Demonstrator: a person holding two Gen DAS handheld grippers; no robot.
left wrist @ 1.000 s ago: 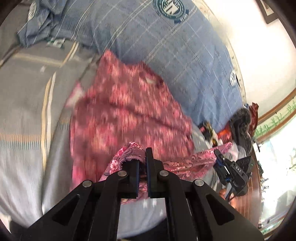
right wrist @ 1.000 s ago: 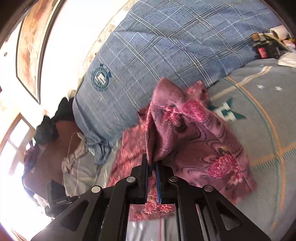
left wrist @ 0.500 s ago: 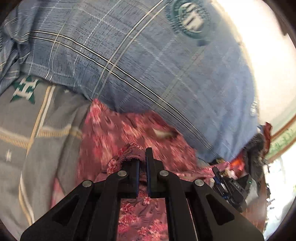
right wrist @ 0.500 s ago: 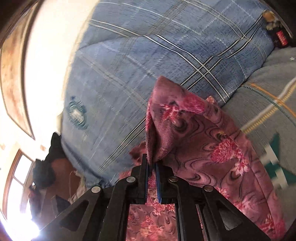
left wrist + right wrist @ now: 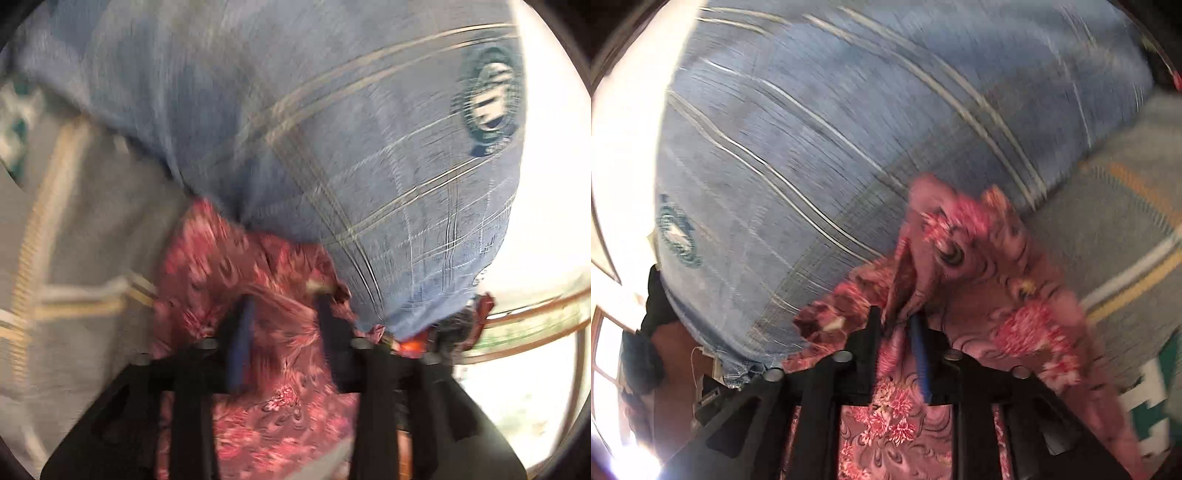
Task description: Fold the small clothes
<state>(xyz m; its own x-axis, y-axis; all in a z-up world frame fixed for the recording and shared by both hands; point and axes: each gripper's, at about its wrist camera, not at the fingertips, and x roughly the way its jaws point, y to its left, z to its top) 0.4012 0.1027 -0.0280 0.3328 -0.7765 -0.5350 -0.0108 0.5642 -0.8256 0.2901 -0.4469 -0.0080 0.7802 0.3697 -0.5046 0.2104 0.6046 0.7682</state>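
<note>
Nearest to me, my left gripper point(image 5: 282, 325) is standing with its black fingers point(image 5: 242, 332) spread apart; its jaws have just been opening, and the pink-and-red floral fabric garment point(image 5: 280, 424) is lying loose between them and under them, no longer pinched. My right gripper point(image 5: 895, 332) is also parting; its jaws have just been opening to a narrower gap, and a raised fold of the same floral garment point(image 5: 979, 295) is standing up between the fingers point(image 5: 919, 354), though with the blur I cannot tell whether the pads are touching the cloth. The garment is spreading out on the grey bed cover with cream and orange stripes point(image 5: 74, 236), which is showing at the left in the left wrist view and, as the same cover point(image 5: 1115, 229), at the right in the right wrist view. The garment's far edge is lying up against the big blue plaid pillow with a round teal emblem point(image 5: 332, 147), which is filling the upper part of both views point(image 5: 849, 129). Farther off, beyond the pillow, a dark heap of things point(image 5: 646, 332) is sitting beside a bright window.
</note>
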